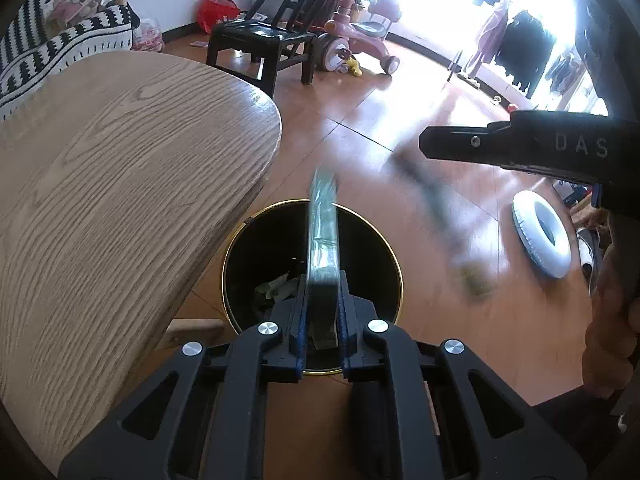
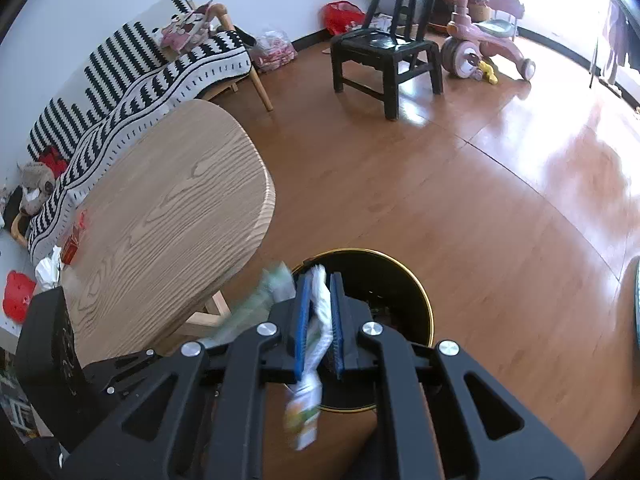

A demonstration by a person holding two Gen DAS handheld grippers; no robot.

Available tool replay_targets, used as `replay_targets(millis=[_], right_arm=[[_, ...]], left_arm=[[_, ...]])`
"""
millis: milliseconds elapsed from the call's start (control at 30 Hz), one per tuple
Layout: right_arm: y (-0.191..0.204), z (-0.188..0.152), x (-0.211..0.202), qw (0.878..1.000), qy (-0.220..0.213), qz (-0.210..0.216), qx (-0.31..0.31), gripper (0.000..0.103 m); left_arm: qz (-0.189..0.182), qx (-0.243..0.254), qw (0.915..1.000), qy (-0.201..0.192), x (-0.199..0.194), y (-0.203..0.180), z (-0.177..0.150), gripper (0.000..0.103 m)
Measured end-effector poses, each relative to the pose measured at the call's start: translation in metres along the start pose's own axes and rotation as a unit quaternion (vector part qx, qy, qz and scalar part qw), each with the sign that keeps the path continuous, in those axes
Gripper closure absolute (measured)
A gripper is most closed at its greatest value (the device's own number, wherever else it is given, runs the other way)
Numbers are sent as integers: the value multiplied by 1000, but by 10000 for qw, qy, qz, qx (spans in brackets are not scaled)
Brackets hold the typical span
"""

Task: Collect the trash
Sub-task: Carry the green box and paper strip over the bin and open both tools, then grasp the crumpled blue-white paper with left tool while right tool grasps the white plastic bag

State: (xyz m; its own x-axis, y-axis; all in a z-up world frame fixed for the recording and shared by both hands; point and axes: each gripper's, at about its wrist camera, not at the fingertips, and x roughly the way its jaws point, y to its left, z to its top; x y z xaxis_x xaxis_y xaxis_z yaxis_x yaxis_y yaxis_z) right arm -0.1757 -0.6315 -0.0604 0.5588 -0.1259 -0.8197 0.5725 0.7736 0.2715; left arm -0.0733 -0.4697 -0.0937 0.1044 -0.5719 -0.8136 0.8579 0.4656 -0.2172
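Left gripper (image 1: 322, 312): closed on a greenish wrapper (image 1: 322, 236); blue pads pressing on its lower end from both sides; pointing steeply down over the bin
Greenish wrapper: flat and seen edge-on, standing up between the fingers and reaching forward past the far rim of the bin; upper end blurred; in the right wrist view visible as a pale green blur (image 2: 264, 300) just left of the right gripper
Right gripper (image 2: 320, 320): closed on a white wrapper (image 2: 318, 320); also above the bin; in the left wrist view only its black body (image 1: 520, 148) showing at the right edge, with part of a hand (image 1: 612, 312) below it
White wrapper: crumpled, pinched between the blue pads; top end just past the fingertips; lower end with green and orange print (image 2: 304, 420) hanging down behind the pads, blurred
Bin (image 1: 394, 264): round, black inside, with thin gold rim; standing on the brown floor (image 1: 400, 120) just beside the table; directly below both grippers; some pale green scraps (image 1: 276, 288) already lying at the bottom
Table (image 1: 120, 180): light wood with rounded corner, left of the bin; at its far left end a red carton (image 2: 74, 240) and crumpled white paper (image 2: 48, 268)
Background: black chair (image 2: 384, 52), pink tricycle (image 2: 484, 48), striped black and white blanket (image 2: 132, 68) on a bench; white ring (image 1: 540, 236) on the floor at the right
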Motion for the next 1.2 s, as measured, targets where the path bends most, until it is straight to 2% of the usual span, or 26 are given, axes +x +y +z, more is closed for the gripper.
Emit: replay_targets(millis=[33, 100, 133, 167, 300, 467, 600, 700, 833, 967, 1033, 1200], right_arm=[[-1, 0, 0, 10000, 1, -14, 35, 91], [-1, 1, -1, 10000, -6, -3, 64, 73], [-1, 1, -2, 10000, -33, -3, 78, 43], [0, 1, -4, 9999, -110, -22, 83, 27], [6, 4, -13, 9996, -296, -24, 28, 27], [29, 11, -18, 9991, -407, 61, -119, 24], [61, 16, -23, 9980, -514, 225, -301, 20], [96, 19, -24, 9964, -539, 419, -492, 19], [150, 19, -22, 9929, -513, 709, -806, 16], [216, 10, -13, 9866, -402, 1023, -1202, 15], [245, 2, -8, 9832, -339, 1113, -1407, 14], [315, -21, 12, 9738, -123, 1306, -1858, 14]], left_arm=[[-5, 3, 10000, 8, 0, 0, 0, 91], [15, -8, 10000, -5, -1, 0, 1, 80], [23, -12, 10000, -23, -2, 0, 1, 66], [38, -10, 10000, -47, -3, 1, 1, 52], [62, 47, 9999, -143, -13, 0, 2, 43], [144, -6, 9995, -297, -40, 14, 1, 27], [461, -233, 9969, -590, -82, 44, -4, 19], [804, -612, 9912, -859, -119, 78, -13, 15], [1384, -1141, 9775, -1111, -167, 128, -32, 13], [2015, -1639, 9583, -1192, -209, 178, -63, 13], [2318, -1942, 9456, -1203, -231, 207, -85, 13], [2812, -2658, 9157, -1089, -266, 265, -136, 13]])
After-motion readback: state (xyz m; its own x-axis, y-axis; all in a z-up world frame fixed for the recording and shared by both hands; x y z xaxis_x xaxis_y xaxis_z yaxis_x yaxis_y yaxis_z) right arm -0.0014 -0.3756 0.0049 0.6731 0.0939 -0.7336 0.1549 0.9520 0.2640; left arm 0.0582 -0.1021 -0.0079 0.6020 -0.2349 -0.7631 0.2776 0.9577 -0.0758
